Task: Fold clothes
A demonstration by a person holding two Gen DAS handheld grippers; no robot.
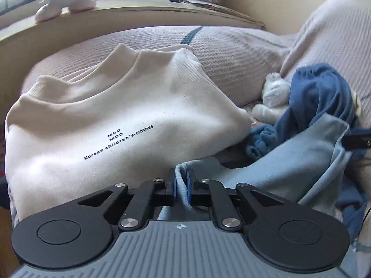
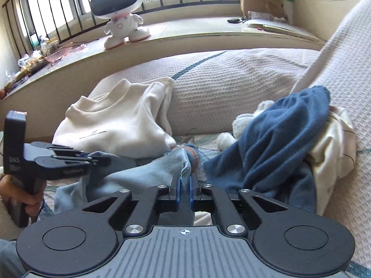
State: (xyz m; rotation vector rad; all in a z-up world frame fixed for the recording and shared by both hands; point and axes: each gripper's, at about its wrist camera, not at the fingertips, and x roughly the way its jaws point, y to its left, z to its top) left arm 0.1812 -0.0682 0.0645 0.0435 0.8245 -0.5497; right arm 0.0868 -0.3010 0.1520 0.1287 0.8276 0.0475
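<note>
A light blue garment (image 1: pixel 289 153) lies stretched across the bed between my two grippers. My left gripper (image 1: pixel 182 185) is shut on one edge of it; the cloth bunches between the blue pads. My right gripper (image 2: pixel 184 185) is shut on another edge of the light blue garment (image 2: pixel 148 171). The left gripper (image 2: pixel 92 159) shows side-on at the left of the right wrist view, held by a hand (image 2: pixel 25 199). A cream sweatshirt (image 1: pixel 111 125) with small black lettering lies folded behind the blue cloth.
A dark blue garment (image 2: pixel 278 143) is heaped at the right over a cream cloth (image 2: pixel 331 148). A white plush toy (image 1: pixel 273 99) lies by the pillow (image 2: pixel 231 88). A toy robot (image 2: pixel 120 11) stands on the windowsill. A blanket-covered backrest (image 2: pixel 347 69) rises at the right.
</note>
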